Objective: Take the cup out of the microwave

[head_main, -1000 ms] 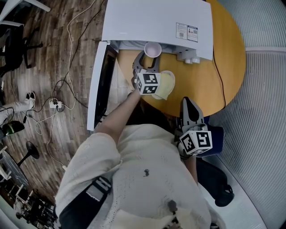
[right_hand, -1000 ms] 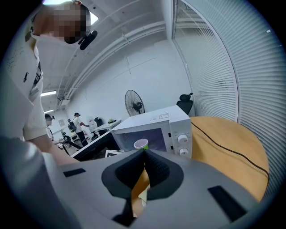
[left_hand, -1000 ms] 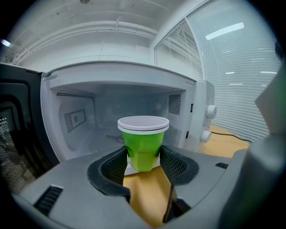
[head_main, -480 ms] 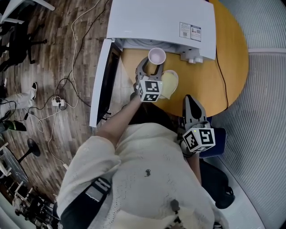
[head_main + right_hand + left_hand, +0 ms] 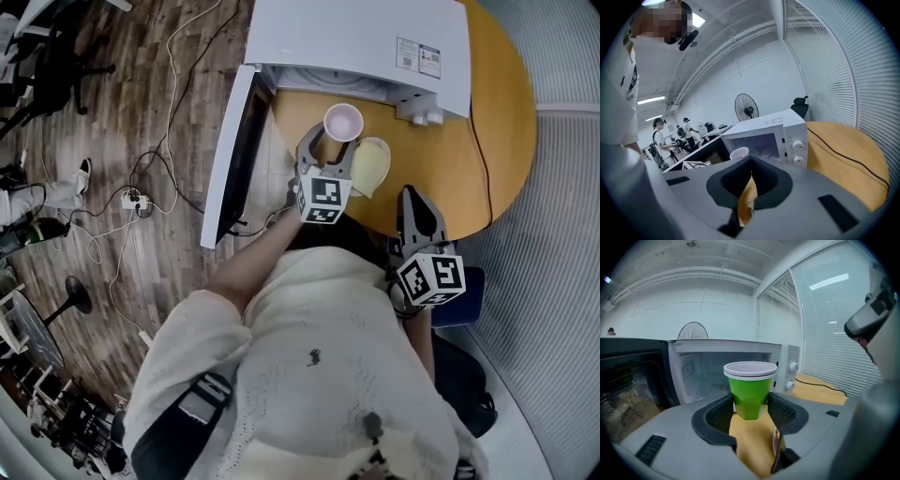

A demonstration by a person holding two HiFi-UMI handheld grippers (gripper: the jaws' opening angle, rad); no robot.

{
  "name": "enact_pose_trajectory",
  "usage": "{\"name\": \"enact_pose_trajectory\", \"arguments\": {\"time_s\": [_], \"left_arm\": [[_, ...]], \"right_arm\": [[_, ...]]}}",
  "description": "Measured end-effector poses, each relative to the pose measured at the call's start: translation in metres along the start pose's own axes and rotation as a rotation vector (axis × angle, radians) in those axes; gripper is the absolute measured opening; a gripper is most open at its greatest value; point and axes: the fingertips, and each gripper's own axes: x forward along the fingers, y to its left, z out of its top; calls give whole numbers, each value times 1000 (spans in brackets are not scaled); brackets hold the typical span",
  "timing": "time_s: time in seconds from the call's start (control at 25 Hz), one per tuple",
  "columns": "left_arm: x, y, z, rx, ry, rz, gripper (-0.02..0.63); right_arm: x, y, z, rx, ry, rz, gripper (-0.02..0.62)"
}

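A green cup [image 5: 750, 391] with a white rim stands upright between my left gripper's [image 5: 750, 408] pads, which press on both its sides. In the head view the cup [image 5: 343, 122] hangs over the wooden table [image 5: 487, 141], just in front of the white microwave [image 5: 356, 37]. The microwave's door [image 5: 234, 155] is swung open to the left, and its cavity [image 5: 708, 376] holds nothing that I can see. My left gripper [image 5: 330, 143] reaches forward with the cup. My right gripper [image 5: 413, 194] hovers at the table's near edge, its jaws together and holding nothing.
A pale yellow plate [image 5: 371, 167] lies on the table just right of my left gripper. A black cable [image 5: 476, 131] runs across the table from behind the microwave. Cables and a power strip [image 5: 131, 199] lie on the wooden floor at the left. People stand far off [image 5: 661, 136].
My left gripper has drawn back from the microwave's opening with the cup in it and risen a little. The right gripper has stayed where it was.
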Motion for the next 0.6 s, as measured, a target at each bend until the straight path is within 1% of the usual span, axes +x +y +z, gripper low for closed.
{"name": "enact_pose_trajectory", "arguments": {"time_s": [0.24,0.6], "left_arm": [[-26,10,3,6,0,11,252],[-60,11,11,11,-17,-15,250]], "right_arm": [[0,5,3,-22,-14,16,11],[-5,3,-5,-23,-14,3,11]]}}
